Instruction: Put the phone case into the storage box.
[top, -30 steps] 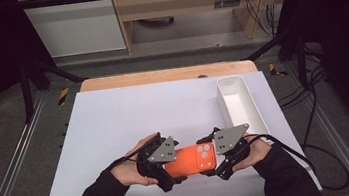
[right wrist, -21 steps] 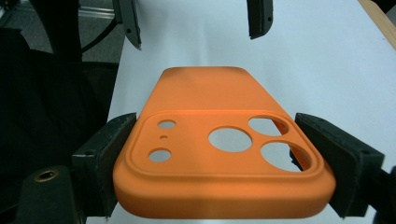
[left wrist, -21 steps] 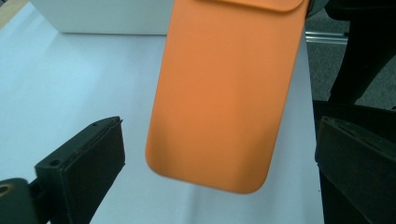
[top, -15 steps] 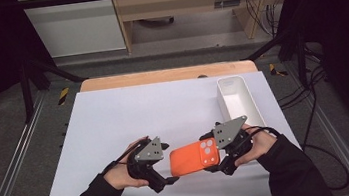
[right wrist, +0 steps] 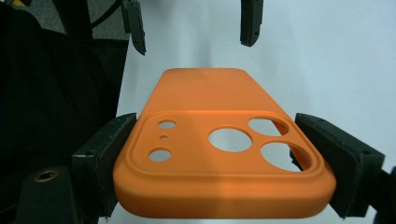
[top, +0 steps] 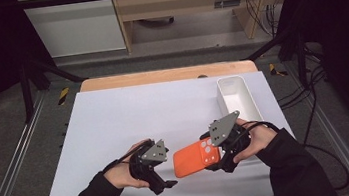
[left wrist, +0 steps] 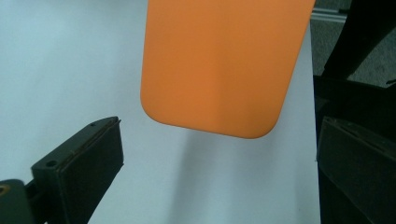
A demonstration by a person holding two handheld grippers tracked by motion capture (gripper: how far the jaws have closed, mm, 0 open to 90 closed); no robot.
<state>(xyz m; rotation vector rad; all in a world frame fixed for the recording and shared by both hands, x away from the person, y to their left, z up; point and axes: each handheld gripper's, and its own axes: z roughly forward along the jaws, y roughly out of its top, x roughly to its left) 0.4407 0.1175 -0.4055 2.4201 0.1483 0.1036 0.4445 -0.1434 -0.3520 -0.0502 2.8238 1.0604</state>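
Note:
An orange phone case (top: 193, 159) with several camera cut-outs hangs just above the white table (top: 129, 113), near its front edge. My right gripper (top: 213, 152) is shut on the case's camera end; in the right gripper view the case (right wrist: 219, 154) sits clamped between both pads, and my right gripper (right wrist: 224, 163) points it toward the other hand. My left gripper (top: 169, 170) stands open a little left of the case, not touching it. In the left gripper view the case's plain end (left wrist: 219, 65) floats ahead of my open left gripper (left wrist: 219, 163).
A long white bin (top: 238, 97) stands at the right side of the table, just beyond my right hand. A wooden strip (top: 164, 75) runs along the far edge. The left gripper's fingers (right wrist: 135, 28) show beyond the case in the right gripper view.
My left gripper has let go of the case and drawn back to the left. The right gripper keeps hold of the case and has shifted slightly right.

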